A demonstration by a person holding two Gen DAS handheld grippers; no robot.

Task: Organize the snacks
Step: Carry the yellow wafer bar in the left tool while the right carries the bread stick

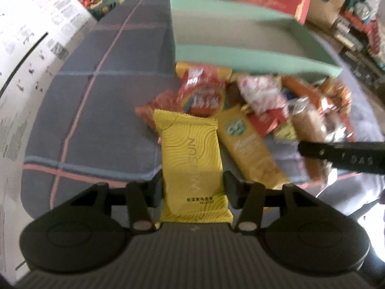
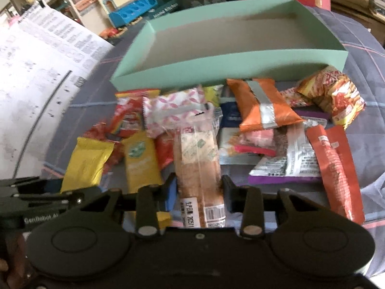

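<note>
Left claw [image 1: 192, 187] grips yellow packet [image 1: 190, 159]; right claw [image 2: 198, 192] grips clear-wrapped bread bar [image 2: 197, 163]. Snack heap [image 2: 259, 130] crowds against the green tray [image 2: 216, 72].

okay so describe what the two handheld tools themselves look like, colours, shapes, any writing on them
Both are matte black plastic. The left tool and right tool each have two rounded disc housings, hinged link arms with silver pivot pins, and blocky pads. White lettering marks their sides. No cables or sleeves show.

left gripper [image 1: 192, 193]: matte black, round side housings, silver pivot screws | right gripper [image 2: 198, 192]: same build (pale lettering on left gripper's side)
</note>
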